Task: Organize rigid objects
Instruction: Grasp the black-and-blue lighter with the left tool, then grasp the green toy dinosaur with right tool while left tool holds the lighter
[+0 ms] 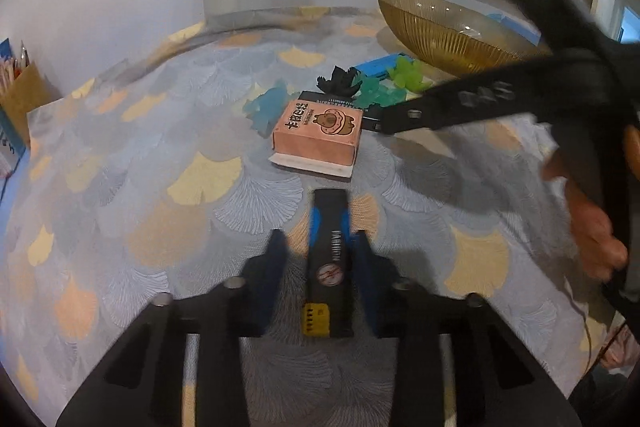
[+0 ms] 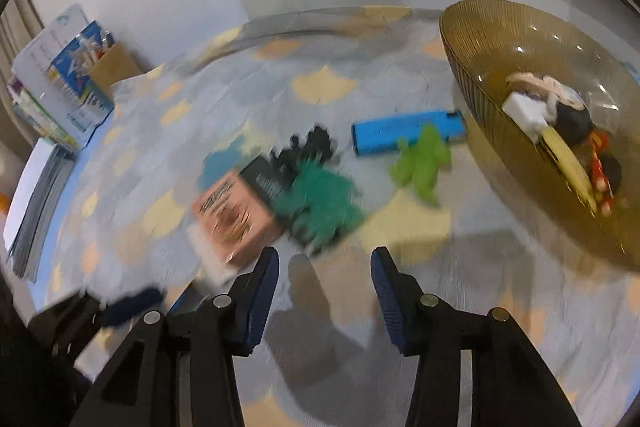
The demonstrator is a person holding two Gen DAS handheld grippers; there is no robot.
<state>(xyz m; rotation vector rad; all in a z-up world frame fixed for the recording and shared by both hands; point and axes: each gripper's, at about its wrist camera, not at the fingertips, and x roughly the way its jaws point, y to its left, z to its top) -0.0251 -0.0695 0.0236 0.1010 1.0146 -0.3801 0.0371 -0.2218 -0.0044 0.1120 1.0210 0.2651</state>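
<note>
Long black and blue stick with a yellow end (image 1: 326,263), held between the left fingers (image 1: 276,259). Pink flat box with a bear picture (image 1: 318,135), lying on the surface. Behind it, see-through blue toy (image 1: 266,107), spiky black toy (image 1: 340,83), dark green toy (image 2: 320,203), bright green toy (image 2: 422,163), long blue box (image 2: 404,131). Ribbed brown glass bowl (image 2: 500,27) at right, holding small things.

Four toy dinosaurs (image 2: 320,203), one pink box (image 1: 318,133), one blue lighter (image 2: 404,133), one amber bowl (image 2: 520,39), one black-and-blue stick (image 1: 328,259).

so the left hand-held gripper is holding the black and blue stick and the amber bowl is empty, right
Not quite: the amber bowl is not empty; the right wrist view shows several small items in it. The left hand-held gripper does hold the black and blue stick.
</note>
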